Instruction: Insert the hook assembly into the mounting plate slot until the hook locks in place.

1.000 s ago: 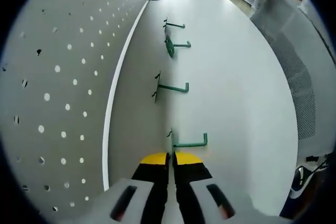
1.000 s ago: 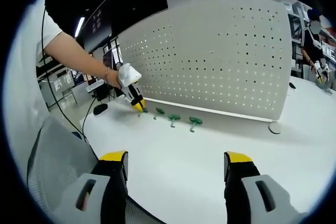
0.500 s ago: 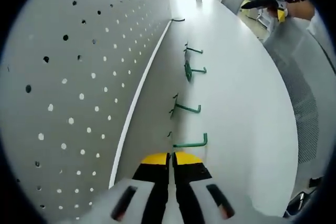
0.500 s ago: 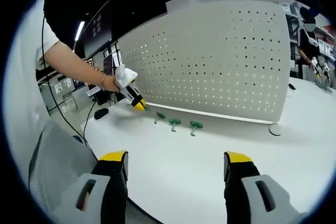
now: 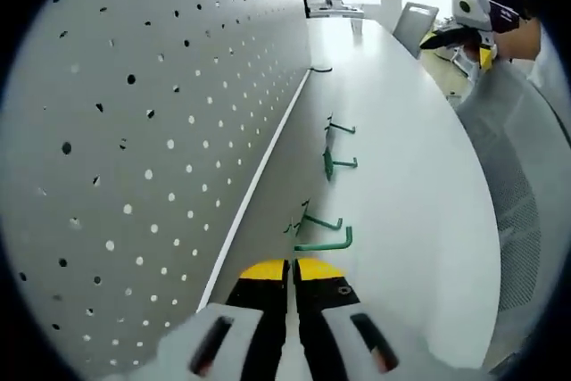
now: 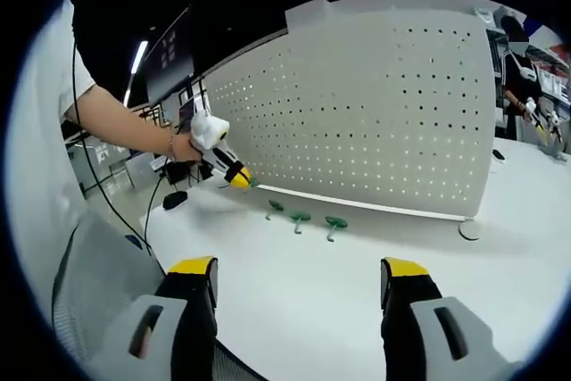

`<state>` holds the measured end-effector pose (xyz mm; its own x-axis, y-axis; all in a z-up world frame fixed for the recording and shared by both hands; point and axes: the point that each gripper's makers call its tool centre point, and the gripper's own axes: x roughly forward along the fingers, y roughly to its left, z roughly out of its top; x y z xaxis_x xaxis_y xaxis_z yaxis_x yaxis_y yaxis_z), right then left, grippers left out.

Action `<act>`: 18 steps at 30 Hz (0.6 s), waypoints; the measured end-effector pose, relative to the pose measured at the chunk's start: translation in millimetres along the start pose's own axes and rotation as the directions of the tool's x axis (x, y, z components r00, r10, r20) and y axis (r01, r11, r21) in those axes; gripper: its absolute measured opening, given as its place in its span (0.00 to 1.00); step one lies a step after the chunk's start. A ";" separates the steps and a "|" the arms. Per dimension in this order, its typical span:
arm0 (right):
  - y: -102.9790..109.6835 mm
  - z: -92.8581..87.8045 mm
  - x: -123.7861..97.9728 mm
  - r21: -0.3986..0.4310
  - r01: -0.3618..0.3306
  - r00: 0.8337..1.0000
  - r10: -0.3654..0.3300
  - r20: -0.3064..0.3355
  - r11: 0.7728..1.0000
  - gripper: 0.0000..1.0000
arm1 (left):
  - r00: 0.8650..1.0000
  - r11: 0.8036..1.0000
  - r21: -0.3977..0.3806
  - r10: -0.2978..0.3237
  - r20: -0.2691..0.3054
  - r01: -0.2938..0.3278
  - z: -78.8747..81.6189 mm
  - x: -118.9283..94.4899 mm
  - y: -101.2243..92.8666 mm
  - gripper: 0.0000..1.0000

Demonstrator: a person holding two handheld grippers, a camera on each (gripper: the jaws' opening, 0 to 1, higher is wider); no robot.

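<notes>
My left gripper is shut on a green hook, whose bent arm sticks out to the right of the yellow tips. It is lifted off the white table, close to the white pegboard. In the right gripper view, the left gripper hangs in a person's hand in front of the pegboard, at its left end. Three more green hooks lie on the table below the board. My right gripper stands open near the table's front edge, with nothing between its jaws.
A round foot carries the pegboard at its right end. A grey mesh chair stands at the table's left front. A person is at work far back on the right. Loose hooks lie in a row along the board.
My left gripper has risen from the table with the green hook in it, nearer the pegboard's face. The right gripper has barely moved.
</notes>
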<state>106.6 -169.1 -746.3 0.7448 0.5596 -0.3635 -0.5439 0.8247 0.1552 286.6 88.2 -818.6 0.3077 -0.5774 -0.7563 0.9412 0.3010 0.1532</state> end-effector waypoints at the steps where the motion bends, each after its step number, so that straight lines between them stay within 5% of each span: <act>1: -0.8 0.0 -0.2 0.000 0.001 1.000 -0.001 0.001 1.000 0.72 | 1.000 1.000 -0.001 0.017 0.010 -0.017 2.1 -1.2 1.4 0.02; 18: -3.1 6.0 -2.4 0.009 -0.002 1.000 0.002 0.023 1.000 0.72 | 0.970 0.983 -0.140 0.141 0.198 -0.115 36.0 -27.1 -12.2 0.02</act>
<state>108.8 -172.5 -740.4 0.7521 0.5631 -0.3424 -0.5421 0.8241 0.1644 271.8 72.9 -777.2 0.4591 -0.6674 -0.5864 0.8708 0.4687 0.1483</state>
